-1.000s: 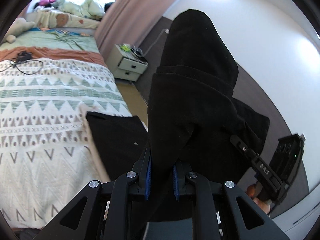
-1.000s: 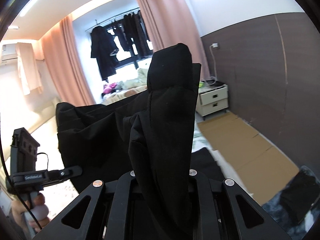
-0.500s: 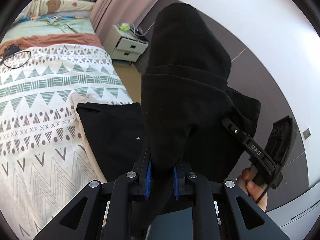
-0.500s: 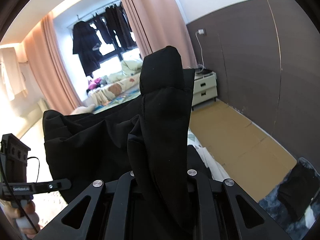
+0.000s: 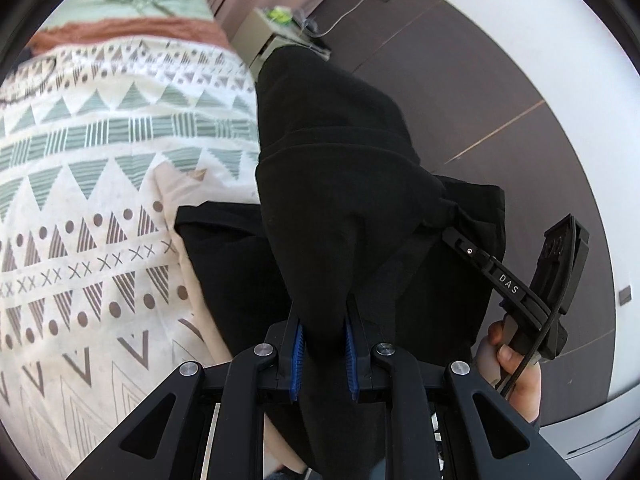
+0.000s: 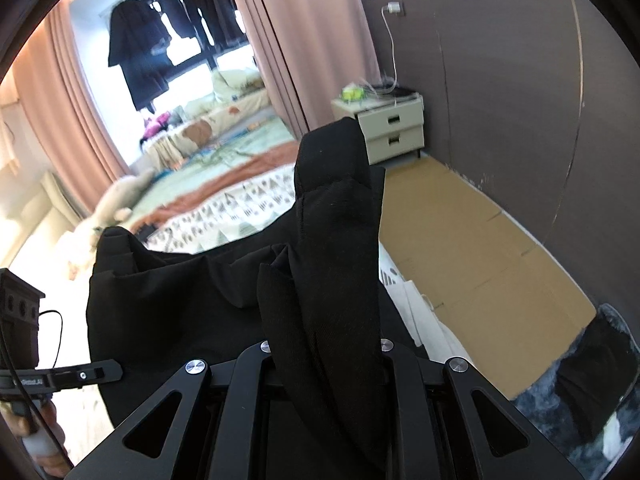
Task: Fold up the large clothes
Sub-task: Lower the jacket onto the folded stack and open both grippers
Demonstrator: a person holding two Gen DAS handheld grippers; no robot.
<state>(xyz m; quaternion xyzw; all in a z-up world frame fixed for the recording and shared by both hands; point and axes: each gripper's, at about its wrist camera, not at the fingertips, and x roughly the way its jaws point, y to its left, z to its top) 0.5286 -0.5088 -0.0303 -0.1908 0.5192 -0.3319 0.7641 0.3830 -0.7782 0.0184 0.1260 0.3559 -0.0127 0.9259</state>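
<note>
Black garment (image 5: 332, 184): one large piece of dark cloth, held up above the bed (image 5: 100, 200) and stretched between two grippers. Left gripper (image 5: 322, 354): blue-padded jaws closed narrow on a bunched fold of the cloth, which rises ahead of the fingers and hangs down behind them. Right gripper (image 6: 326, 354): jaws closed on another thick fold, standing upright ahead of it; the fingertips are hidden by cloth. A lower part of the garment lies on the bed's edge, below and ahead of the left gripper. Bedcover: white with green and brown triangles, dots and crosses, to the left of the left gripper. Bedside cabinet (image 6: 394, 128): pale, two drawers, far ahead of the right gripper against the dark wall. Cardboard sheets (image 6: 472, 248): flat on the floor, to its right.
</note>
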